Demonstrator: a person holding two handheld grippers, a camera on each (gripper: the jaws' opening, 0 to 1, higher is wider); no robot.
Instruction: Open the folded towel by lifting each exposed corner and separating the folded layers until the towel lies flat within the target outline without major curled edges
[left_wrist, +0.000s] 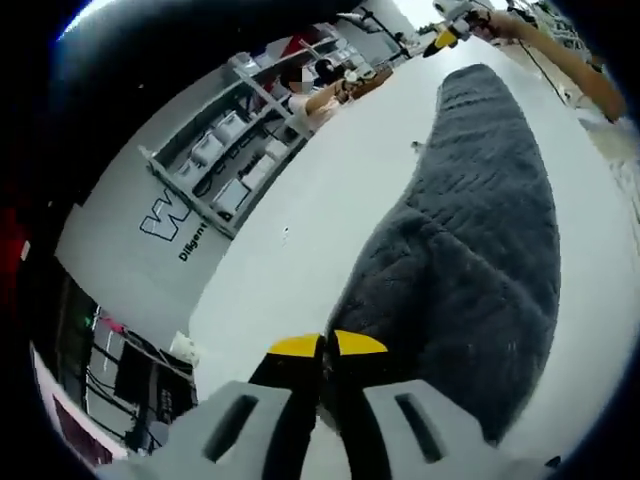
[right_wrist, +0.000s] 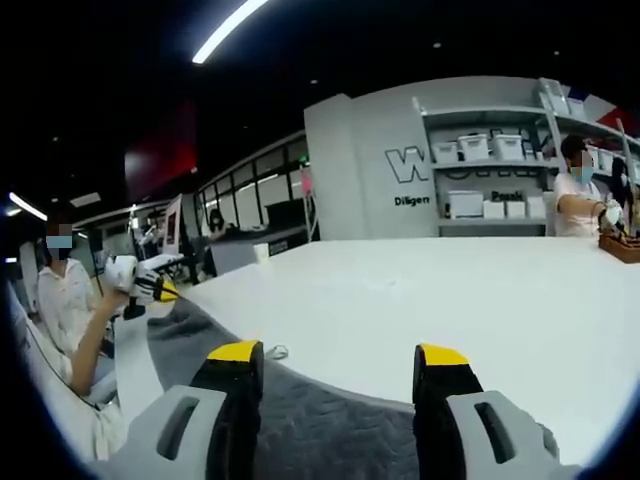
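A dark grey quilted towel lies in a long folded strip on the white table. My left gripper has its yellow-tipped jaws pressed together on the towel's near corner. In the right gripper view, that left gripper sits at the towel's far end, held by a person's hand. My right gripper stands wide open over the other end of the towel, with nothing between its jaws. The right gripper also appears at the strip's far end in the left gripper view, on an outstretched arm.
Grey shelves with white bins stand against a lettered wall beyond the table. A person sits at the far edge beside a brown tray. Bare white tabletop stretches ahead of the right gripper.
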